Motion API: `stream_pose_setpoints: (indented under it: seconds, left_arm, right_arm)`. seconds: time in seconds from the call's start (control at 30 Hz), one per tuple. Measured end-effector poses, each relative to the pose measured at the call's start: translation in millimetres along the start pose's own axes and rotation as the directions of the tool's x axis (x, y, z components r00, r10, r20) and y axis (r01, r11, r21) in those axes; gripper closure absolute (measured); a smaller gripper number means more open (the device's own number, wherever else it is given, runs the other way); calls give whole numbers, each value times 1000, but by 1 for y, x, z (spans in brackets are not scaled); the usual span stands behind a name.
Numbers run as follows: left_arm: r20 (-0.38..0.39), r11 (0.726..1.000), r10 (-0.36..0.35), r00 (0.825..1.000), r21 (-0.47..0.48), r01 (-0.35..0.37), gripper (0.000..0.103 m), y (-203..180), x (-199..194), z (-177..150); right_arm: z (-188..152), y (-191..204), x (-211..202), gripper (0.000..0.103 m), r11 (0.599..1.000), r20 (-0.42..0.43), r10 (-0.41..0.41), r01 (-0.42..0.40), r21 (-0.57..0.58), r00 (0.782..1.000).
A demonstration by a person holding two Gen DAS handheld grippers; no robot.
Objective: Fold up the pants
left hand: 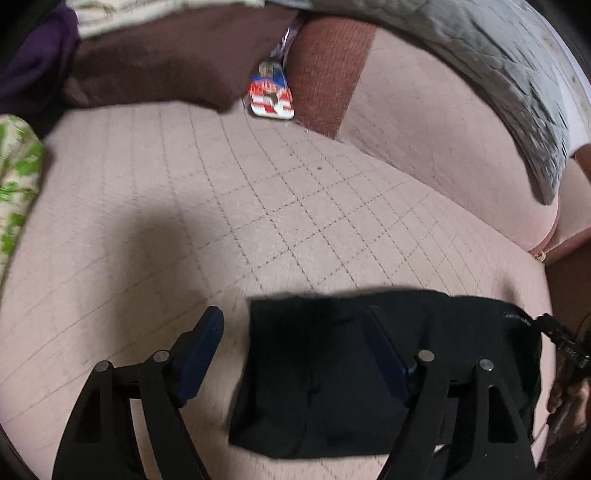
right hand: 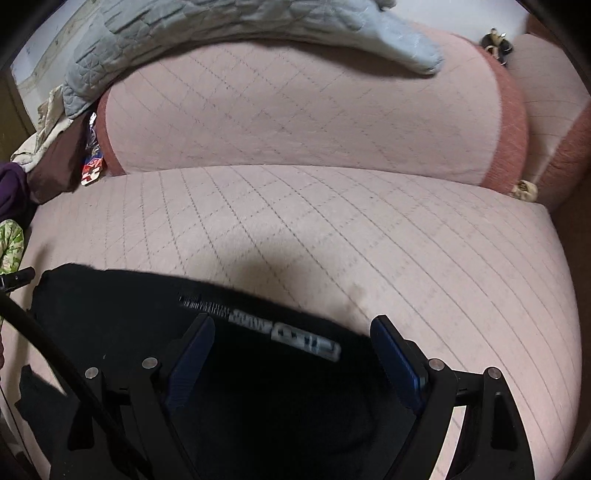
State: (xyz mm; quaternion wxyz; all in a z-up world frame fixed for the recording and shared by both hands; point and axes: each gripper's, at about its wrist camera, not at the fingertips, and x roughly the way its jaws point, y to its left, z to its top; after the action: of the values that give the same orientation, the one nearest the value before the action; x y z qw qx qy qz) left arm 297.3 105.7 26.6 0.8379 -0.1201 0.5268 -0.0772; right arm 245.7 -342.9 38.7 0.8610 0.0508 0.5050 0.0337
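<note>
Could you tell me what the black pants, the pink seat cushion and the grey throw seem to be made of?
Pants: soft matte black knit, probably a synthetic blend; it drapes limply and bears a pale printed logo.
Seat cushion: pink woven upholstery, dull finish, with a stitched diamond grid.
Throw: grey quilted cloth, likely cotton; puffy stitched patches show.

Right claw [right hand: 295,328] open over black pants [right hand: 122,317] on pink sofa [right hand: 406,258].

dim light, motion blur, heavy fisheye warping
</note>
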Motion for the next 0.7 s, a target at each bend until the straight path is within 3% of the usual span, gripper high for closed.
stream_pose_setpoints:
  seconds: [0.07, 0.17, 0.3, 0.33, 0.37, 0.4, 0.43, 0.47, 0.53, 0.7]
  left_arm:
    - [-39, 999, -29, 999, 12, 30, 20, -2, 15, 4]
    - [-37, 996, -42, 998, 79, 45, 0, -16, 28, 7]
    - [-69, 977, -43, 997, 205, 56, 3, -43, 38, 4]
    - [-68, 974, -29, 997, 224, 43, 11, -47, 38, 3]
    - [-55, 969, -3, 998, 245, 17, 47, -51, 36, 2]
    - [-43, 966, 20, 999, 259, -8, 91, -54, 34, 1]
    - [-72, 971, -24, 997, 237, 40, 91, -53, 32, 2]
    - [-77, 975, -48, 996, 211, 64, 91, -51, 29, 2]
    - [-28, 972, -17, 999, 236, 23, 91, -56, 18, 0]
    - [69, 972, -30, 997, 233, 14, 91, -70, -27, -4]
  right_arm:
    - [6, 2, 14, 14, 1000, -19, 19, -19, -3, 1000]
    - [8, 10, 33, 19, 999, -55, 29, -31, -31, 998]
    - [6, 26, 45, 32, 993, -79, 41, -50, -107, 996]
    - [6, 30, 45, 47, 991, -74, 43, -52, -125, 996]
    - [6, 34, 44, 62, 988, -75, 61, -70, -135, 995]
    - [7, 37, 43, 80, 987, -80, 69, -80, -137, 994]
    - [8, 39, 40, 90, 988, -76, 58, -68, -139, 995]
    - [9, 40, 37, 93, 989, -73, 57, -67, -135, 996]
    - [10, 38, 27, 96, 991, -61, 70, -77, -110, 996]
    - [7, 41, -13, 96, 993, -6, 77, -77, -86, 997]
